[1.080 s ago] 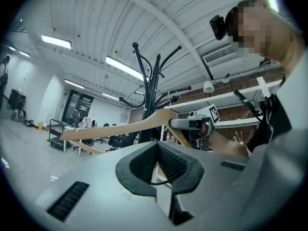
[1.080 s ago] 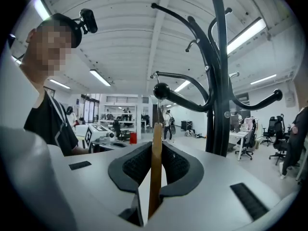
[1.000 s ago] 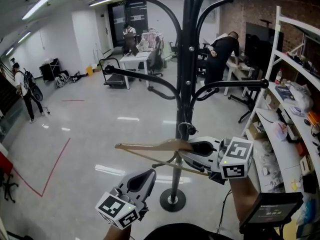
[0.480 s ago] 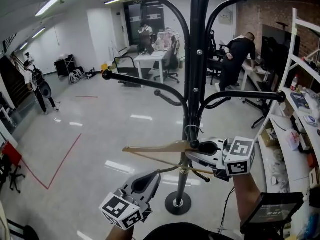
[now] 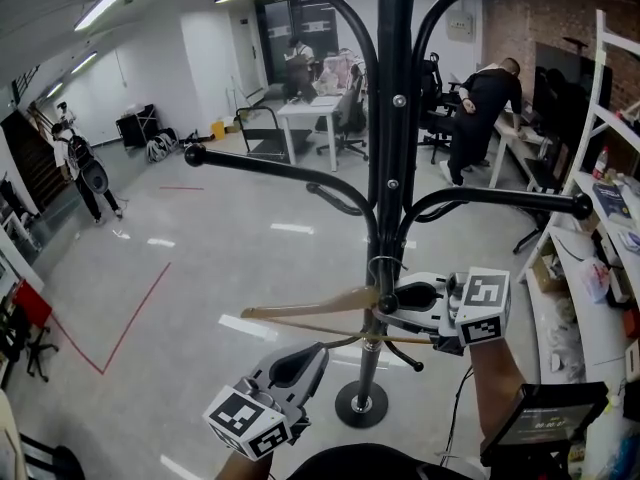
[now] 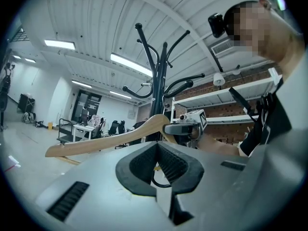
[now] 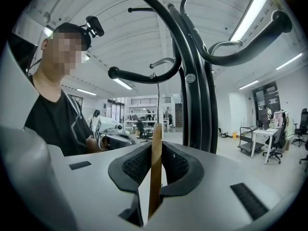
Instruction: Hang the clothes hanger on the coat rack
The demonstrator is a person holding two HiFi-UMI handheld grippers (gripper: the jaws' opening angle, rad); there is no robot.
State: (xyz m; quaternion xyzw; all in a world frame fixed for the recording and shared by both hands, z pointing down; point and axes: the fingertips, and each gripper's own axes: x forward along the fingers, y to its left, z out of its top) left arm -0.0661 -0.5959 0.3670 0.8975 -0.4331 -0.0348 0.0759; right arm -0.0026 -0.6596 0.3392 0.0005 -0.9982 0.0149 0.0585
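Note:
The black coat rack (image 5: 385, 148) stands just ahead, with curved arms spreading left and right. My right gripper (image 5: 385, 306) is shut on the middle of a wooden clothes hanger (image 5: 305, 306), which it holds level in front of the pole. The hanger's wire hook (image 5: 385, 265) rises right against the pole, below the arms, and rests on no arm that I can see. In the right gripper view the hanger (image 7: 155, 167) stands edge-on between the pads, with the rack (image 7: 199, 81) close on the right. My left gripper (image 5: 318, 350) hangs lower and to the left, shut on nothing. The left gripper view shows the hanger (image 6: 106, 141) above it.
The rack's round base (image 5: 362, 405) sits on the shiny grey floor. White shelving (image 5: 600, 218) full of items runs along the right wall, and a small screen (image 5: 540, 423) is near my right arm. Desks, chairs and people (image 5: 485, 98) are farther back. Red tape (image 5: 130, 318) marks the floor at left.
The rack has grown larger and closer in the head view. The right gripper has carried the hanger nearer the pole, so the hook now lies against it. The left gripper has barely moved.

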